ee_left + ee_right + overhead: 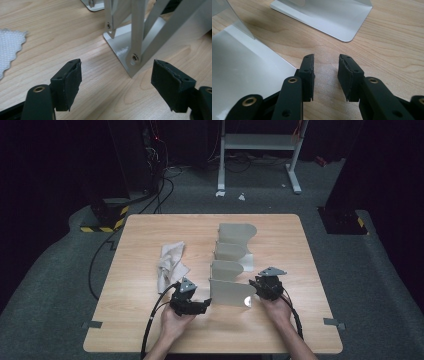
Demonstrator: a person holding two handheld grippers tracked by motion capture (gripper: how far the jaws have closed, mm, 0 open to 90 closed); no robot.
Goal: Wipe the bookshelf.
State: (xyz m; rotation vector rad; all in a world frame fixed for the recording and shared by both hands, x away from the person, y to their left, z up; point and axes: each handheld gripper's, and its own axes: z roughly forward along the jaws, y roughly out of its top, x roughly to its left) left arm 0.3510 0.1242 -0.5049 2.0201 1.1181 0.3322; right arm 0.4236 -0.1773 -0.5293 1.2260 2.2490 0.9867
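While unlabelled, grey metal stands [231,280] sit between both tools.

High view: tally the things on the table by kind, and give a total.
Grey metal bookend panels: 4
White cloth: 1
Hand-held claw tools (left claw, right claw): 2
Total: 7

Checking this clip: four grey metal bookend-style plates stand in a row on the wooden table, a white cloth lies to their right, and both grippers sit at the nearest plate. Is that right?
Not quite. The white cloth lies to the left of the metal plates, not the right, as the high view shows. The rest stands: four plates in a row on the wooden table, with the left gripper and right gripper at the nearest plate.
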